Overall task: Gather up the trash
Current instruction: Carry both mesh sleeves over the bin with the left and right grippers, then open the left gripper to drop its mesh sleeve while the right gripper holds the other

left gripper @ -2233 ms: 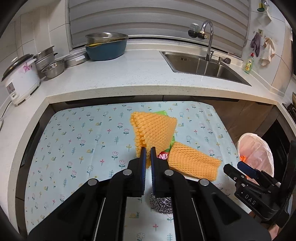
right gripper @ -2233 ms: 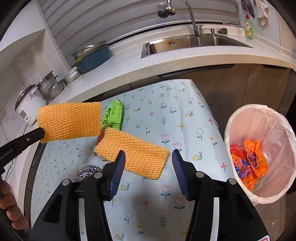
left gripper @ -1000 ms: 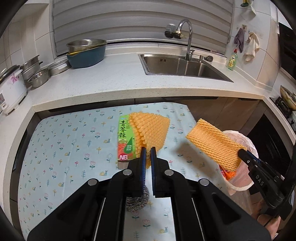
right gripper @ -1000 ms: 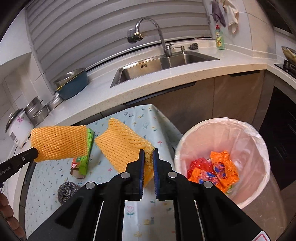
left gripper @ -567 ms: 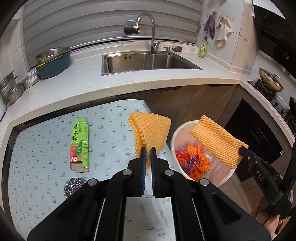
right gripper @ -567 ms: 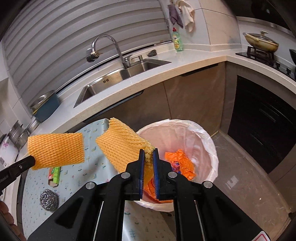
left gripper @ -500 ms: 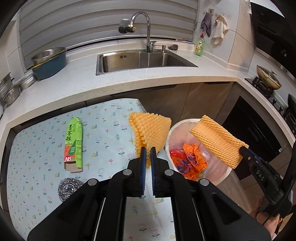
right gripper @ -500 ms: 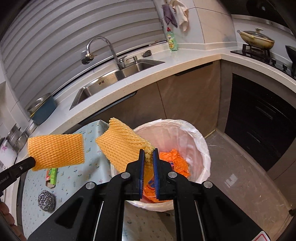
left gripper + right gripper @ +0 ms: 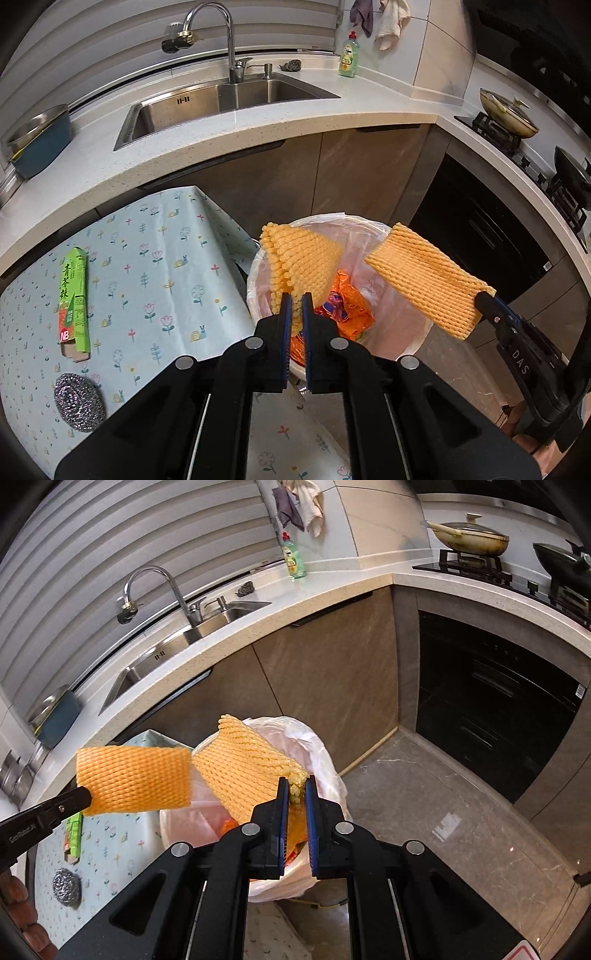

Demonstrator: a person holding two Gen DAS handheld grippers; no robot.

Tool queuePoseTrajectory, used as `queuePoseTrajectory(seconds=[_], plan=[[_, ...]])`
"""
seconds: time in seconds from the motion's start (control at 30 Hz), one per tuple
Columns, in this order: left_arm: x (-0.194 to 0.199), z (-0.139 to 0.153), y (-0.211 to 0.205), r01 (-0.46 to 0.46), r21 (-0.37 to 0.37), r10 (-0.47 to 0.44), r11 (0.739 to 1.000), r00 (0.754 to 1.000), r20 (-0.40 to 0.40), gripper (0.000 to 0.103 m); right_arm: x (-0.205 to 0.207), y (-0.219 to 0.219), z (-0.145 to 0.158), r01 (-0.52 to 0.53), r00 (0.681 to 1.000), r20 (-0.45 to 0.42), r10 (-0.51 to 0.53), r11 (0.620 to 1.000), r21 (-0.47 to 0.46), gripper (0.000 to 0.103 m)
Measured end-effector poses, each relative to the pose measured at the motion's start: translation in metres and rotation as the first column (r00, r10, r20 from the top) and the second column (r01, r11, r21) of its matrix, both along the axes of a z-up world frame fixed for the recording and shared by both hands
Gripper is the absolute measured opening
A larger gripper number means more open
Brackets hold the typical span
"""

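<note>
Claws (image 9: pixel 295 299) (image 9: pixel 294 784) pinching foam nets (image 9: pixel 306 258) (image 9: pixel 243 764) above bin rim (image 9: pixel 255 266).

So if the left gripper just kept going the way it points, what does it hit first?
Probably the orange wrappers in the lined trash bin. The left gripper, shut on its foam net, points down into the bin's mouth; depth is uncertain.
</note>
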State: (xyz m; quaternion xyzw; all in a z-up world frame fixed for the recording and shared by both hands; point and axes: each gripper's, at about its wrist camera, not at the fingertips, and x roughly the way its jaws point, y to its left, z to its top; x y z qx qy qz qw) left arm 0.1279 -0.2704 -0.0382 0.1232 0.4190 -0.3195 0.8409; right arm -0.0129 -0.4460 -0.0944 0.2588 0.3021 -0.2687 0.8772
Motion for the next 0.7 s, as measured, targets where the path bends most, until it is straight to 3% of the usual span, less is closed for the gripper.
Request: queuePoseTrajectory(seconds=[0.07, 0.17, 0.2, 0.57, 0.7], plan=[[0.001, -0.004, -0.006, 0.009, 0.001, -0.009, 1.000, 1.000, 0.000, 0.009, 0.000, -0.003, -0.002, 0.006, 1.000, -0.004, -0.006, 1.000, 0.001, 0.009], [0.002, -0.010, -0.012, -0.001, 0.013, 0.001, 1.000, 1.000, 0.008, 0.032, 0.002, -0.007, -0.005, 0.006, 1.000, -0.008, -0.006, 1.000, 0.004, 0.009], [0.002, -0.012, -0.010, -0.007, 0.010, 0.007, 1.000, 1.000, 0.014, 0.035, 0.004, -0.007, -0.006, 0.003, 1.000, -0.010, -0.003, 1.000, 0.003, 0.009], [0.010, -0.015, 0.007, -0.049, 0.023, 0.048, 0.999, 0.998, 0.040, 0.039, 0.029, 0.007, -0.014, -0.057, 0.998, -0.025, 0.057, 0.998, 0.006, 0.010], [0.012, -0.012, 0.014, -0.067, 0.017, 0.066, 0.998, 0.996, 0.054, 0.045, 0.037, 0.012, -0.016, -0.070, 0.997, -0.028, 0.071, 0.997, 0.011, 0.011]])
